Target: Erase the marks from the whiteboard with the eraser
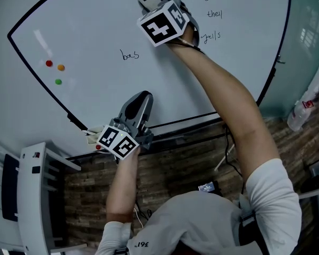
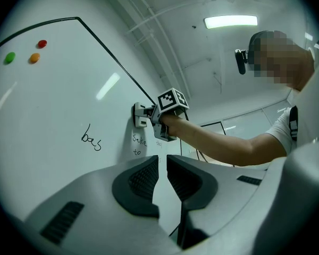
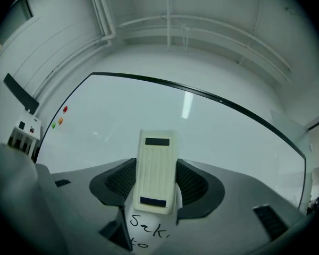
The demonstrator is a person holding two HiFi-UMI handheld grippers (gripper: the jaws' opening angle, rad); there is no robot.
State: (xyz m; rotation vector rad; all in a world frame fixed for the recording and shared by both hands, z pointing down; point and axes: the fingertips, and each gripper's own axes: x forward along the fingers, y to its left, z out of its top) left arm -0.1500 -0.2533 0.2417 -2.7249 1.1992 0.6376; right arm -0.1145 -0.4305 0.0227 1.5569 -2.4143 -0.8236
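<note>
Three magnets sit near the whiteboard's [image 1: 95, 31] left edge: a red magnet [image 1: 49, 64], an orange magnet [image 1: 60, 67] just beside it, and a green magnet [image 1: 58, 81] below them. Further right we see the handwritten word "bas" [image 1: 130, 55] alone on bare board. Below that word, near the board's bottom frame, we hold the left hand-held gripper [image 2: 162, 163] pointed at the surface. Its jaws are drawn almost together, with only a thin slit between the pads and nothing in them.

Right of it and higher up, our right arm reaches to the upper part of the board. There the right hand-held gripper [image 3: 157, 180] is clenched on the eraser [image 3: 157, 169], a pale block held lengthwise between the two pads. In the left gripper view the eraser appears to rest against the board. More handwriting [image 3: 148, 226] shows just beneath it. At the far right of the board, three short written words [image 1: 212, 15] are stacked one above another, well apart from "bas".
</note>
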